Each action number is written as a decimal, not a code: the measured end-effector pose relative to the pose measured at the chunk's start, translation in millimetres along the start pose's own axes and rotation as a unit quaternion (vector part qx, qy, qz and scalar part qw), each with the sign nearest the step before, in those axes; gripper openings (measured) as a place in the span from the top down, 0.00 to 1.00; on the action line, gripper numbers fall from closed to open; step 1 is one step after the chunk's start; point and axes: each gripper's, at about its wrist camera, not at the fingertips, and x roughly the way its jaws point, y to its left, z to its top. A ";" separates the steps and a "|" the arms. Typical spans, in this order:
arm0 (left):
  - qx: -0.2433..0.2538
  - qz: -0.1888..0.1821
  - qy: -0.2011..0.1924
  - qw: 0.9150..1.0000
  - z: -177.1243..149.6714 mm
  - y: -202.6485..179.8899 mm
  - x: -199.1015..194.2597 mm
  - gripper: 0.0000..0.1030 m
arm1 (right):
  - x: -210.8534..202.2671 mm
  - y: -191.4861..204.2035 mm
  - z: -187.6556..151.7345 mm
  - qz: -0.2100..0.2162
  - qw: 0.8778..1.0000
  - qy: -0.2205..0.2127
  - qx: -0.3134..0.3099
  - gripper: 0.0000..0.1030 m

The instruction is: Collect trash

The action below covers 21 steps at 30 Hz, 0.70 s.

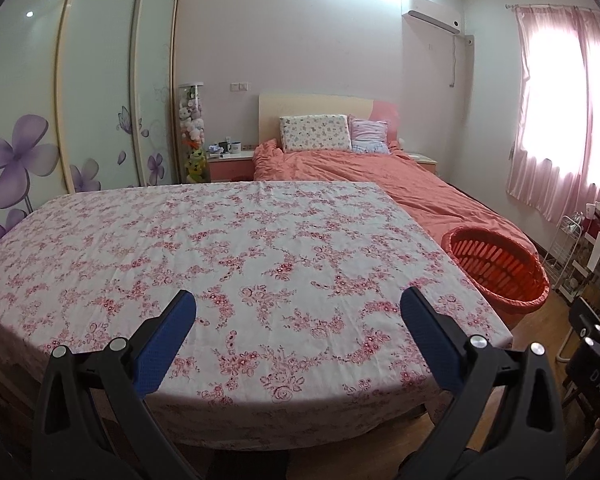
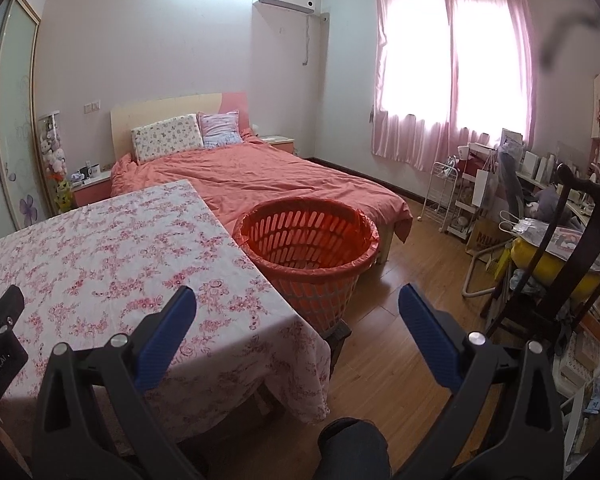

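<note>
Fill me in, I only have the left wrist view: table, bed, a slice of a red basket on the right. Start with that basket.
Observer: The right wrist view shows the whole basket. It sits on a small dark stand on the floor, close beside the table's right edge.
Operator: Report the right claw.
Observer: The right claw is open and holds nothing. One finger is over the table's edge and the other is over the floor.
Operator: Tell me what is right of the basket.
Observer: A dark wooden chair stands there with a yellow bundle on its seat.
</note>
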 end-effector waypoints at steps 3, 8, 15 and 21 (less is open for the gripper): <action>-0.002 -0.001 -0.004 1.000 0.4 0.3 -3.0 0.02 | -4.6 -2.2 0.1 -0.001 1.000 -0.007 0.001 0.04; -0.003 -0.002 -0.008 1.000 0.5 1.1 -6.9 0.02 | -6.2 -3.0 0.6 0.008 1.000 0.000 0.002 0.04; -0.002 -0.005 -0.003 1.000 0.9 -0.3 -8.1 0.02 | -7.3 -2.2 1.1 0.019 1.000 0.007 0.002 0.04; 0.001 0.004 -0.004 1.000 1.4 -0.8 -8.4 0.02 | -8.6 -2.2 1.9 0.019 1.000 0.006 0.003 0.04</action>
